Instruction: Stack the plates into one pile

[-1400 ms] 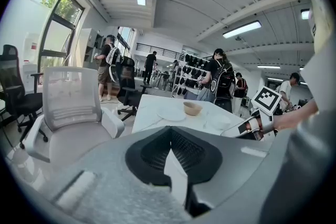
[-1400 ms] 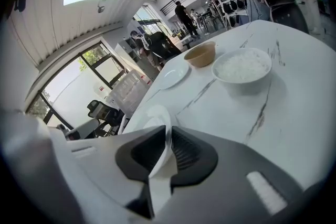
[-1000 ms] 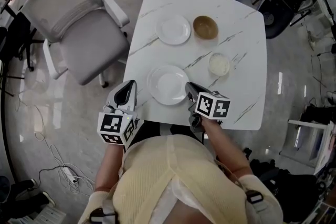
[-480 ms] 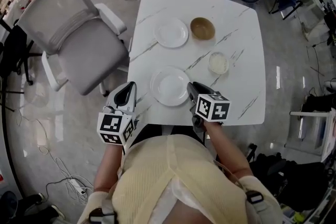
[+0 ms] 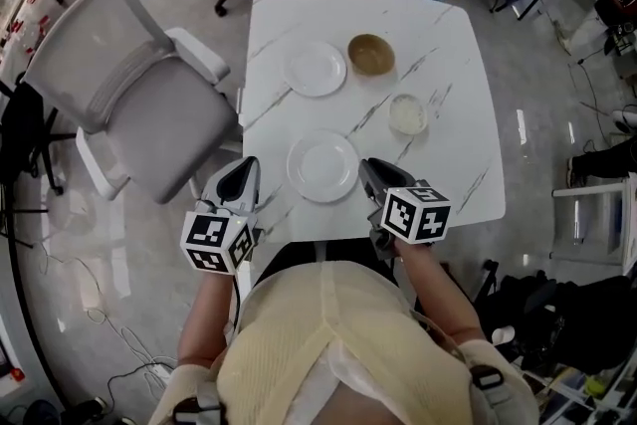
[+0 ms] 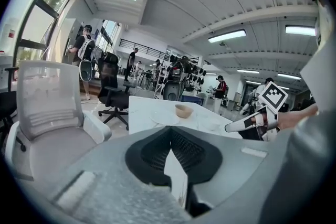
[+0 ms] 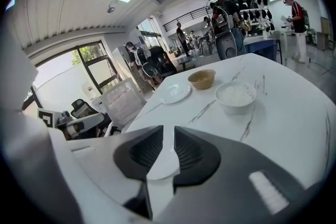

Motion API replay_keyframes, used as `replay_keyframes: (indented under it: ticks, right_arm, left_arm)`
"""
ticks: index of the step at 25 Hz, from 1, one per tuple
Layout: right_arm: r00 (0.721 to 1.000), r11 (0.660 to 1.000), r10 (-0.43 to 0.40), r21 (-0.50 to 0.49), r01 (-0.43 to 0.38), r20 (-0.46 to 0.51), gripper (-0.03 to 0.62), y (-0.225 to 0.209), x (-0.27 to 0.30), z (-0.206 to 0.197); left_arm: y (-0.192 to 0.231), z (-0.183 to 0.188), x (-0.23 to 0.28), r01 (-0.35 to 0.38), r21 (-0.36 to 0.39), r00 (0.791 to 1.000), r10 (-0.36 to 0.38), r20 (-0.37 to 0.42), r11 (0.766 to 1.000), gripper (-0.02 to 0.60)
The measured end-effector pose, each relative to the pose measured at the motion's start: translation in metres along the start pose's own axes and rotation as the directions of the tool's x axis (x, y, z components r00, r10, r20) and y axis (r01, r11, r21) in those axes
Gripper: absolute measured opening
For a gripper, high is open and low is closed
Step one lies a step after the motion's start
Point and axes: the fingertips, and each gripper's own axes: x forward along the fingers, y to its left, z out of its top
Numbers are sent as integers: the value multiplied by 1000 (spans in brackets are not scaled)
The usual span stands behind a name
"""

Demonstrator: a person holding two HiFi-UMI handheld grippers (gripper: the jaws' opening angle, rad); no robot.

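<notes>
Two plates lie on the table (image 5: 458,164): the near plate (image 5: 322,166) at frame centre by the front edge, the far plate (image 5: 315,68) above it, well apart, beside a brown bowl (image 5: 370,55); a white bowl (image 5: 408,113) sits to the right. The left gripper (image 5: 240,177) hangs left of the near plate, fingers pressed together on nothing. The right gripper (image 5: 372,176) is at that plate's right rim, jaws partway apart and closing; the rim shows in the gap, and the pads do not seem to press it. The plates look glazed, stiff, light but breakable and slick, so I would pinch the raised rim squarely, keep the plate level, and set it down gently
</notes>
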Motion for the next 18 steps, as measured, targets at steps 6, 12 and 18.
replay_keyframes:
  ticks: [6, 12, 18]
  right_arm:
    - [999, 1000, 24, -22, -23, 46, 60, 13, -15, 18]
    - [997, 995, 56, -80, -51, 61, 58, 12, -17, 34]
    - [995, 992, 91, -93, -86, 44, 51, 0, -6, 49]
  left_arm:
    - [-7, 14, 19, 71, -20, 997, -71, -2, 997, 3]
    - [-5, 32, 41, 81, -82, 997, -81, 8, 993, 17]
    - [3, 44, 67, 62, -112, 997, -66, -34, 992, 91]
